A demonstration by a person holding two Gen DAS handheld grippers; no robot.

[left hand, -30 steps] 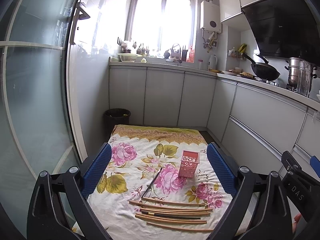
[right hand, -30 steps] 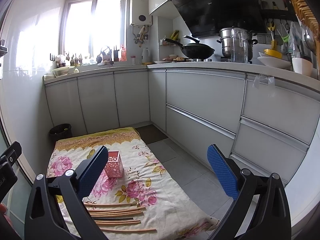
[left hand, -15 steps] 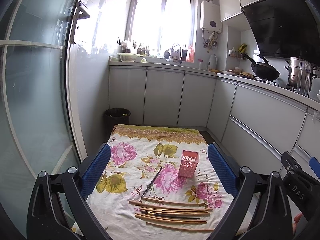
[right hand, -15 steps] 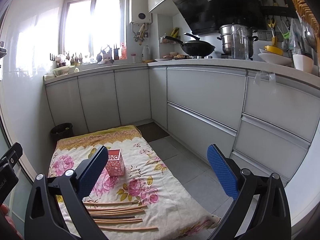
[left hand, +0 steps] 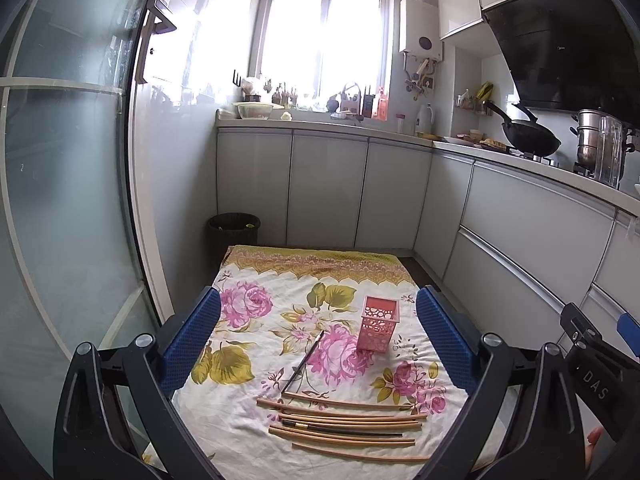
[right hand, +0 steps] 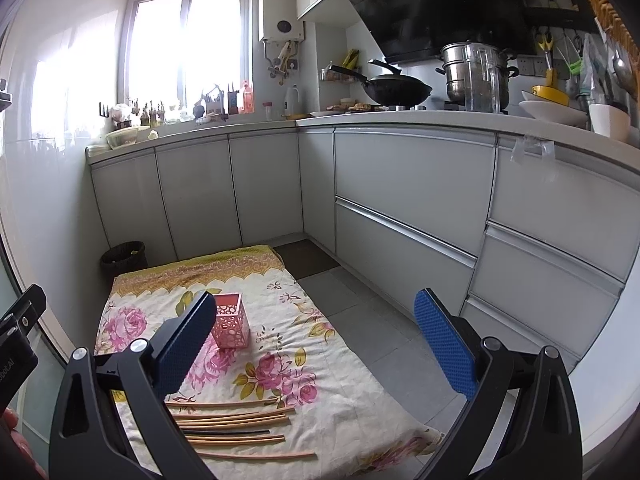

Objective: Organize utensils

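While both grippers hang above the floor with nothing in them, the job has not begun.

Cloth: the flowered cloth (left hand: 240,420) lies flat on the kitchen floor and carries everything for the job.

Left gripper: the left gripper (left hand: 318,340) has its jaws wide open and holds nothing. It looks down at the middle of the cloth.

Right gripper: the right gripper (right hand: 316,340) is wide open too, and empty. It sits off toward 3 o'clock, half over the grey floor tiles.

Pink holder: the pink holder (left hand: 379,329) stands upright near the middle of the cloth. It looks empty.

Chopsticks: the chopsticks (left hand: 348,426) lie flat in a loose row at 6 o'clock from the holder, well apart from it. Most are tan and one is dark.

Lone stick: a thin dark stick (left hand: 303,361) lies slanted at 8 o'clock from the holder.

Step now: getting ready for the first pick, I think.

Next move: one gripper should go down to a chopstick, close on it, then stand it in the holder.
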